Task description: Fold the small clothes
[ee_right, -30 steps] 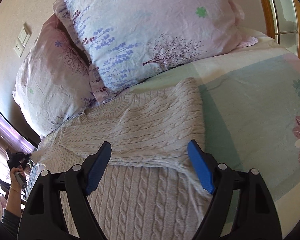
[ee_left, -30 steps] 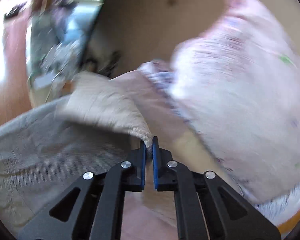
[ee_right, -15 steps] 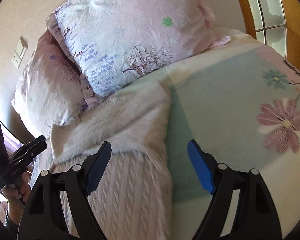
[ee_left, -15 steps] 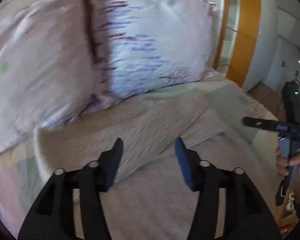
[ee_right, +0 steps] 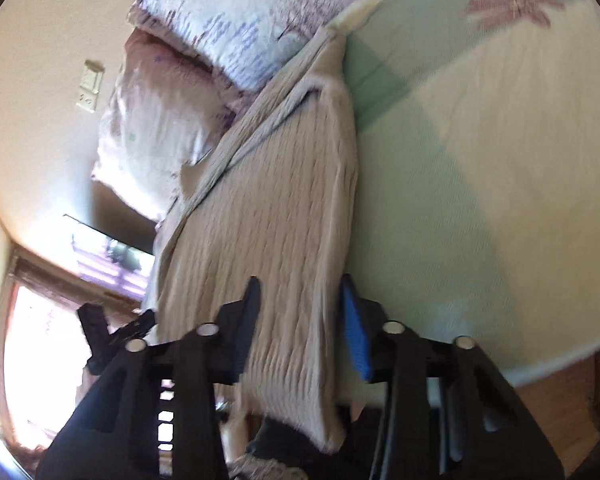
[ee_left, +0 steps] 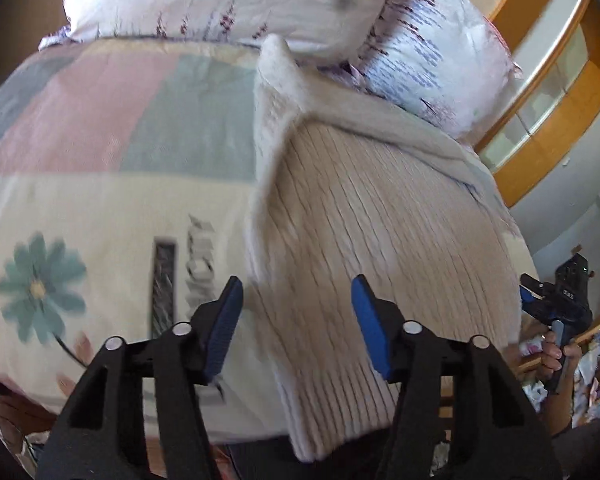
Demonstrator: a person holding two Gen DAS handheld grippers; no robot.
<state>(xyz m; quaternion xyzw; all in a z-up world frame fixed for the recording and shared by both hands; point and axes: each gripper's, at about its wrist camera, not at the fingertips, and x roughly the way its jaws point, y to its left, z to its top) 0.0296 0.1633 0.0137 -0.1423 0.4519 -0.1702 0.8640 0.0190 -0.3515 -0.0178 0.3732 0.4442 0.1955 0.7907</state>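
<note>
A cream cable-knit sweater [ee_left: 380,216] lies on the bed with its sleeves folded in, its hem hanging over the near bed edge. My left gripper [ee_left: 296,320] is open and empty, just above the sweater's left hem edge. The right wrist view shows the same sweater [ee_right: 276,216] as a long strip. My right gripper [ee_right: 300,320] is open, its jaws standing either side of the sweater's right hem edge, not closed on it. The right gripper also shows in the left wrist view [ee_left: 556,300], past the sweater's right side.
A floral bedsheet [ee_left: 100,184] covers the bed. Two printed pillows [ee_left: 420,40] lie at the head, touching the sweater's top. A wall with a switch plate [ee_right: 90,84] and a bright window [ee_right: 40,340] are to the left. Wooden window frames [ee_left: 540,80] stand beyond the pillows.
My left gripper let go of the folded sleeve, opened and swung down to the hem. My right gripper also dropped from the sweater's middle to its right hem edge.
</note>
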